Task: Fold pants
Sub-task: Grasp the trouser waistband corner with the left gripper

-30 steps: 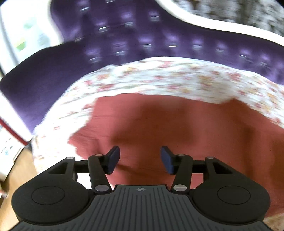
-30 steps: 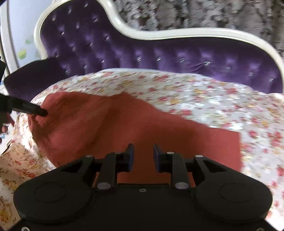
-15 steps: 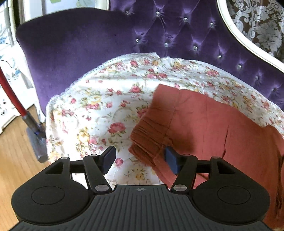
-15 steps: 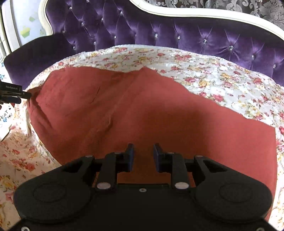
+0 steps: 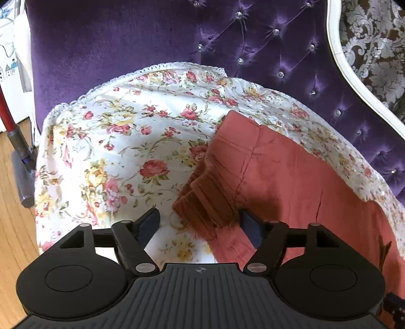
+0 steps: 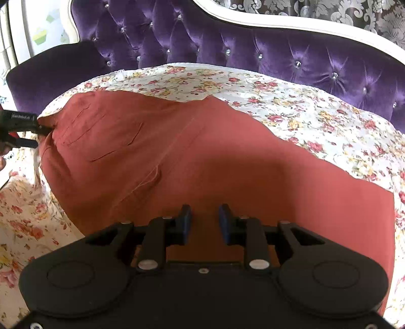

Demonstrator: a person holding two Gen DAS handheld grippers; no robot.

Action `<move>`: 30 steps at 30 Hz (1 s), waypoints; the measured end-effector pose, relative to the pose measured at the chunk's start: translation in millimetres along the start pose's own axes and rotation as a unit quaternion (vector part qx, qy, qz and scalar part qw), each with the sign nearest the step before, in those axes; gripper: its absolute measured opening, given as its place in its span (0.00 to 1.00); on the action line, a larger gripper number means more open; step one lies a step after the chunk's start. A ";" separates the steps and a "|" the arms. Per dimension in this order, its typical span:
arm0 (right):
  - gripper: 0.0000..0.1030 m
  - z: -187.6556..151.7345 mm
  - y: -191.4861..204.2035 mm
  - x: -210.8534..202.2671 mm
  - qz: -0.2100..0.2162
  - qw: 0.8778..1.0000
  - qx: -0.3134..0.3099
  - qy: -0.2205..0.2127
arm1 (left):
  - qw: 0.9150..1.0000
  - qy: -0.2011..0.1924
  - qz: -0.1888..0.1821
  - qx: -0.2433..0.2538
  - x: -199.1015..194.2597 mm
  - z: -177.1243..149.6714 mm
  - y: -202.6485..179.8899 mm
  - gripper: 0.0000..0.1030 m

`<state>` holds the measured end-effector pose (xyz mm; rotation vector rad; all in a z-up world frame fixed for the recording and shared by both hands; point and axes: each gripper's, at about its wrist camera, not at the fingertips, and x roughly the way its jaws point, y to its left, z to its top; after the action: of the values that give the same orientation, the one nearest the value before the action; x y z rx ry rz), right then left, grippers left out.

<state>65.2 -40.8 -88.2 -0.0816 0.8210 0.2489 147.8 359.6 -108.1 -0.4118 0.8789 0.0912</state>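
Rust-red pants (image 6: 177, 151) lie spread flat across a floral sheet on a sofa seat. In the left wrist view their gathered waistband (image 5: 207, 200) sits at the cloth's left end. My left gripper (image 5: 200, 225) hovers low over that waistband corner, its jaws opening wide; the corner lies between them, and the pads do not press on it. The right wrist view shows the left gripper (image 6: 43, 137) at the pants' far left edge. My right gripper (image 6: 204, 222) stands over the near middle of the pants (image 5: 291, 182), jaws apart with nothing between them.
The floral sheet (image 5: 114, 151) covers the seat of a purple tufted sofa (image 5: 126, 38) with a white frame (image 6: 291, 24). Left of the sofa are a wooden floor (image 5: 10, 227) and a red-and-grey vacuum stick (image 5: 20, 151). Bare sheet (image 6: 316, 121) stretches to the right.
The left gripper has swung from over the middle of the pants to the waistband end, sunk closer, and its jaws have spread wider. The right gripper dipped a little toward the cloth.
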 end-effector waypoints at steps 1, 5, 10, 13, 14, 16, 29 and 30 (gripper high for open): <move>0.38 -0.1 0.0 0.0 0.001 1.000 -0.001 0.000 | 1.000 -0.001 0.000 -0.001 1.7 1.6 -0.2 0.76; 0.38 -0.3 -2.7 -0.3 0.006 1.000 0.005 -0.001 | 1.000 -0.005 -0.003 0.000 -0.2 3.0 -2.6 0.76; 0.39 -0.5 -4.0 0.3 0.009 1.000 0.004 -0.001 | 1.000 -0.011 0.014 0.013 -8.0 -3.4 -10.1 0.76; 0.40 -0.7 -3.4 0.7 0.009 1.000 0.002 -0.002 | 0.999 -0.021 0.018 0.020 -16.6 -4.2 -15.0 0.76; 0.40 -0.8 -3.3 0.8 0.009 1.000 0.001 -0.002 | 0.999 -0.022 0.016 0.019 -19.0 -3.5 -15.9 0.76; 0.40 -1.0 -3.3 0.6 0.009 1.000 0.000 -0.003 | 0.999 -0.026 0.008 0.019 -23.2 -1.2 -18.5 0.76; 0.40 -0.9 -2.5 0.9 0.009 1.000 0.001 -0.004 | 1.000 0.012 0.026 0.009 7.5 1.9 -12.9 0.82; 0.41 -0.6 -2.4 0.9 0.009 1.000 0.001 -0.004 | 0.999 0.010 0.029 0.014 8.8 3.5 -14.5 0.82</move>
<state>66.0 -43.0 -89.3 -0.0714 0.8152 0.2643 159.5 346.9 -108.3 -0.3621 0.9109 0.1275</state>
